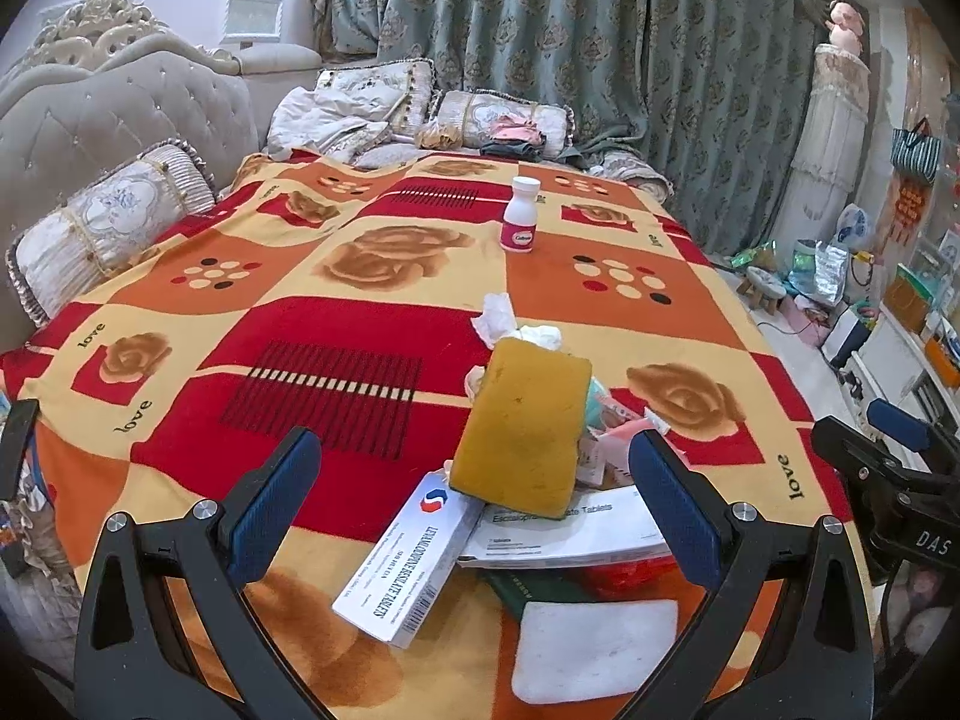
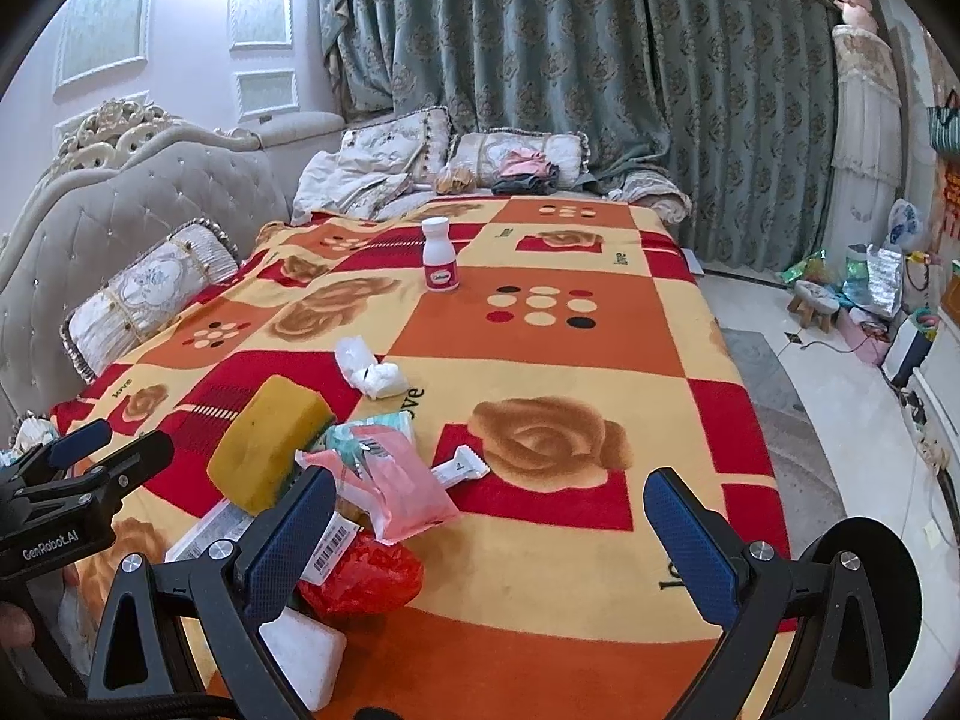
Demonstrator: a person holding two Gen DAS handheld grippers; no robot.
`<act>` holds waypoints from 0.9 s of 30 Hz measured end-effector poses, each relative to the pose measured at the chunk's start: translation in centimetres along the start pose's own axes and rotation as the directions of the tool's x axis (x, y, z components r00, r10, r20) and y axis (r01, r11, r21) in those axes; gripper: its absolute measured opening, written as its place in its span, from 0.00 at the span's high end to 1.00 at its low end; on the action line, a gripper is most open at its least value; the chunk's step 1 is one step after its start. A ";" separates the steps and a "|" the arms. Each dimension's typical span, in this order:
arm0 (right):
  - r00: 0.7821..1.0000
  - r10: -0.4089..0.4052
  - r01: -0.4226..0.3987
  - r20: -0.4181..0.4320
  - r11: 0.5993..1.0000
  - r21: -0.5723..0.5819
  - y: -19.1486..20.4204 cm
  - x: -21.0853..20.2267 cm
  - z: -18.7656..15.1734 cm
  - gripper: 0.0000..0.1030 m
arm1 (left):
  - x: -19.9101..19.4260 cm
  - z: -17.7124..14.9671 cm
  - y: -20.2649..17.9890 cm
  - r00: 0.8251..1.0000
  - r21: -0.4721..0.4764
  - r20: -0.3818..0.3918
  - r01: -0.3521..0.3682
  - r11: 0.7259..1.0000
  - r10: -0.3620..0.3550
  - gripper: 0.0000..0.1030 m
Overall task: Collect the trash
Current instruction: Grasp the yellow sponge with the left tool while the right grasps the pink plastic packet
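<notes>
1. The left gripper (image 1: 474,498) hangs with jaws wide apart, holding nothing, over the tablet box (image 1: 408,564) just left of the yellow sponge (image 1: 522,426); light, stiff card, best pinched across its narrow sides.
2. The sponge leans on the litter heap; soft, squashes under grip.
3. Right of the sponge, the pink wrapper (image 2: 402,492) looks flimsy and slippery. The right gripper (image 2: 489,534) is spread and empty.

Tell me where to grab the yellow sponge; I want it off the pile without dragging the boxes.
Pinch the yellow sponge across its two long side edges near the raised far end. It leans tilted on the boxes, so that end stands clear. Come from above with the open left gripper.
</notes>
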State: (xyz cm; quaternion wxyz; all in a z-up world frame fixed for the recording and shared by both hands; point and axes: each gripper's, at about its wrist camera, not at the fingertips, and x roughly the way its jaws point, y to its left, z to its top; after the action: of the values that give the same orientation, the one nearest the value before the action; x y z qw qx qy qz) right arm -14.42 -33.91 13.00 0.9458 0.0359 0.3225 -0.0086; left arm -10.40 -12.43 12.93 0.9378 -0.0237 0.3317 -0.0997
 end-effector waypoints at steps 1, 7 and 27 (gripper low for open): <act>1.000 0.005 -0.005 -0.004 1.000 -0.002 0.0 0.1 -0.1 0.00 | 0.2 0.0 0.1 1.000 0.000 -0.002 -0.003 1.000 0.003 0.01; 1.000 0.025 -0.025 -0.016 1.000 -0.013 0.5 0.4 -0.3 0.00 | 0.6 -0.1 1.0 1.000 0.002 -0.007 -0.014 1.000 0.014 0.01; 0.980 0.146 -0.150 -0.136 0.989 -0.018 2.5 4.3 -0.9 0.17 | 2.0 -0.7 5.8 0.993 0.001 -0.115 0.012 1.000 -0.012 0.01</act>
State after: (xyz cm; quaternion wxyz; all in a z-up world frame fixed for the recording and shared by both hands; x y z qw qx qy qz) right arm -11.48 -31.34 9.79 0.9204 0.0468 0.3820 0.0688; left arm -8.34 -7.17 10.46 0.9165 -0.0190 0.3850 -0.1068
